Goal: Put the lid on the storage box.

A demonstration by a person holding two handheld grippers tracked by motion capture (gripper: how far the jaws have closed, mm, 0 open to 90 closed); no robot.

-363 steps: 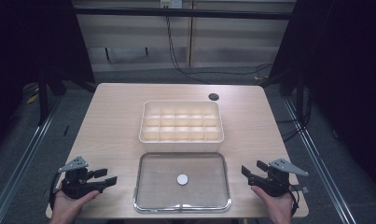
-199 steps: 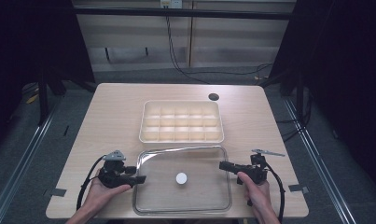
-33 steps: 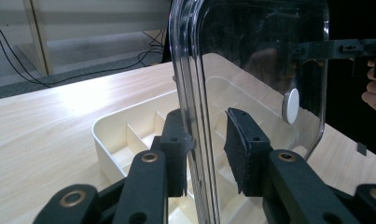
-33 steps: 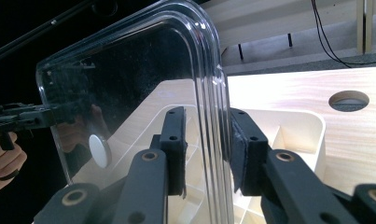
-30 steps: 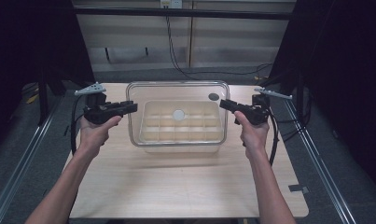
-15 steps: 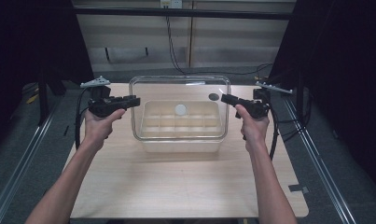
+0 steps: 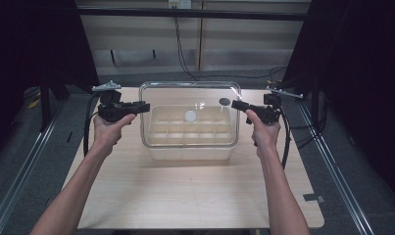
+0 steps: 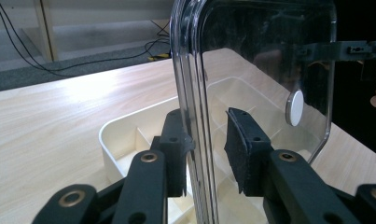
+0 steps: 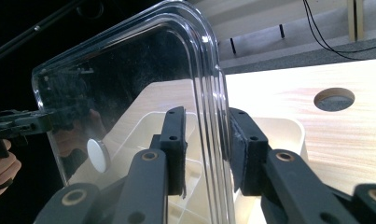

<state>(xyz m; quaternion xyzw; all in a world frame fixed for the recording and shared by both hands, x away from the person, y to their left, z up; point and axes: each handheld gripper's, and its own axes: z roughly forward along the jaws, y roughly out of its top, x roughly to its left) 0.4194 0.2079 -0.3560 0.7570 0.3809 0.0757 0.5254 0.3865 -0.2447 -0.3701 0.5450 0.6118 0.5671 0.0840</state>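
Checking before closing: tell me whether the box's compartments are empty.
Empty: the divided box shows bare compartments through the clear lid held above it.

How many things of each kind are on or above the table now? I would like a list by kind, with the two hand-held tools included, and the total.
Clear lid with a white round knob: 1
Cream divided box: 1
Grippers, left and right, each clamped on one side edge of the lid: 2
Total: 4
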